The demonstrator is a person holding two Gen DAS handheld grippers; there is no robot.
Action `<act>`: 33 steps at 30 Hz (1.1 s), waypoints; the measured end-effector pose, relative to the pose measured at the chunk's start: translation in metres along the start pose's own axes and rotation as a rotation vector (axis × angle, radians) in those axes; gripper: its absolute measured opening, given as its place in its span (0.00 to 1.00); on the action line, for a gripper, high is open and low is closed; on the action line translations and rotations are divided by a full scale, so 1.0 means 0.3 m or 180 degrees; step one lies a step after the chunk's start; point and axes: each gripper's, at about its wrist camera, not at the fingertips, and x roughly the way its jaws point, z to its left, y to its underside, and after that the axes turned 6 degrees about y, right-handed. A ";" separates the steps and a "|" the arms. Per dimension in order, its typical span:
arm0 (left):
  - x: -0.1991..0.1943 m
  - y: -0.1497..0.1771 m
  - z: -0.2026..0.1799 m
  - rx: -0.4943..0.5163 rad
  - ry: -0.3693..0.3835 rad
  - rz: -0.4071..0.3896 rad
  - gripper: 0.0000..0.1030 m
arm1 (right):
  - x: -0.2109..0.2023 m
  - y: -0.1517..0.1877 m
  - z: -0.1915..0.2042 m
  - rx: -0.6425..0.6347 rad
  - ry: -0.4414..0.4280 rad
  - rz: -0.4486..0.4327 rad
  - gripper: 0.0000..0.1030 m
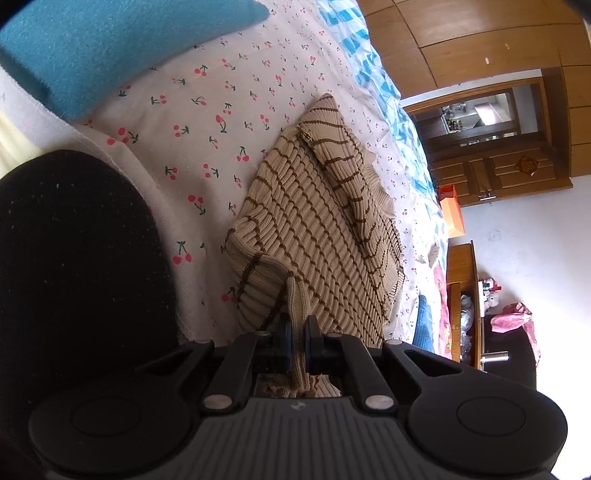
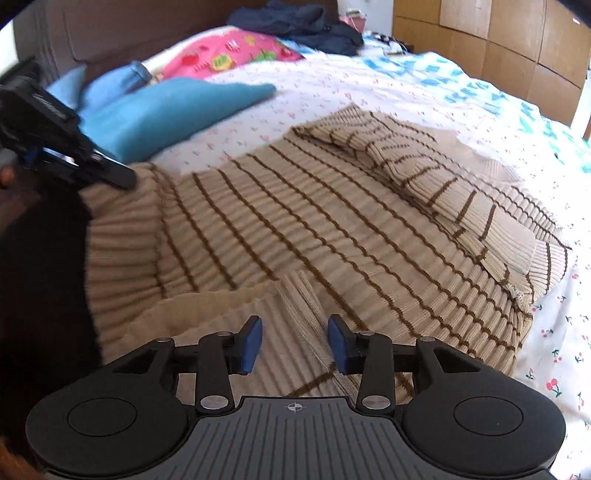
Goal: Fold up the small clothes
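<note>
Sweater (image 2: 314, 229), beige ribbed knit with thin brown stripes, lies partly folded on a bed sheet (image 1: 207, 122) printed with small red cherries; one sleeve (image 2: 436, 184) is folded diagonally across the upper part of the body panel. Left gripper (image 1: 298, 332) is clamped on a narrow ribbed strip of the sweater's near edge, the fabric pinched between its dark pads and bunched beneath them. In the right wrist view the same tool appears at the far left, its black tip resting at the sweater's left corner. Right gripper (image 2: 294, 343) stands with its blue-padded jaws apart over a plain ribbed flap at the garment's near edge; the pads do not press the cloth, though blur along the flap makes it hard to tell whether one pad brushes it. Blue fleece cloth (image 2: 177, 107) lies on the sheet beyond the sweater's left side, apart from it. Pink printed pillow (image 2: 229, 51) and a heap of dark clothing (image 2: 306, 22) sit near the headboard. Wooden wardrobe panels (image 1: 480, 40) stand beyond the far side of the bed.
</note>
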 end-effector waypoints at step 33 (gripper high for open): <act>0.329 -0.430 -0.341 0.0503 0.0991 -0.0296 0.12 | -0.184 -0.110 -0.619 0.2723 0.0869 -0.1547 0.03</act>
